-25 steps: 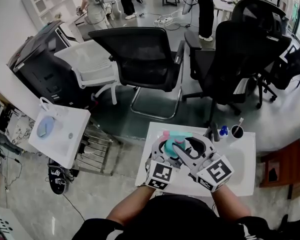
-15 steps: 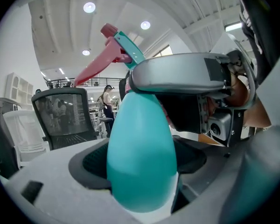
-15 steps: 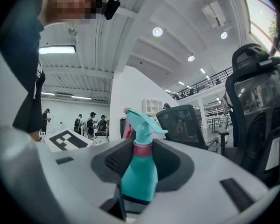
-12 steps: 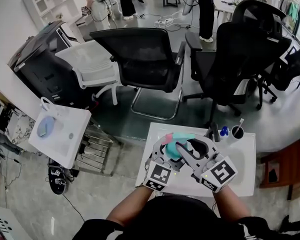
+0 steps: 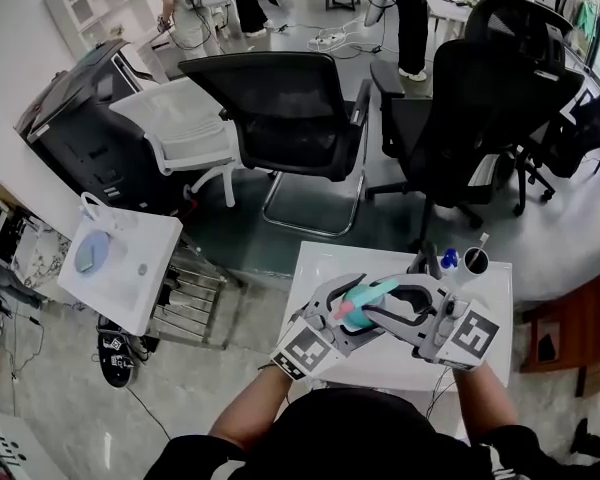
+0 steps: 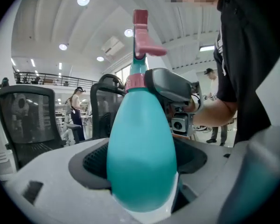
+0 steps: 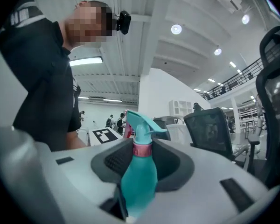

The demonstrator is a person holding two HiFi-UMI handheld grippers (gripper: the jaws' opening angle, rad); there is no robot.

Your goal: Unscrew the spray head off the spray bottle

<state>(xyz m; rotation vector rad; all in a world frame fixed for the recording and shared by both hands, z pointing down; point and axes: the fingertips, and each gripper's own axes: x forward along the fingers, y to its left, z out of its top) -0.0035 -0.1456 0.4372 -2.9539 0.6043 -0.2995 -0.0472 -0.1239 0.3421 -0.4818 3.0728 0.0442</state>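
Both grippers: since a second ago they have spread sideways, the right one swinging out to the right, and the bottle between them has tipped to a slant.
Left gripper (image 6: 142, 176): fingers stand wide and clamp the bottle's (image 6: 141, 148) fat teal belly.
Spray head (image 7: 141, 125): it reaches past the left fingertips and is not yet off.
Right gripper (image 7: 142, 155): fingers have narrowed and now pinch the pink collar (image 7: 142, 149).
Meaning: body and collar are both gripped, so the twist can likely begin.
Left gripper view: shows the pink trigger (image 6: 142, 31) and the belly grip.
Right gripper view: shows the pinch on the collar.
Head view: shows the white table (image 5: 485, 293) under both.
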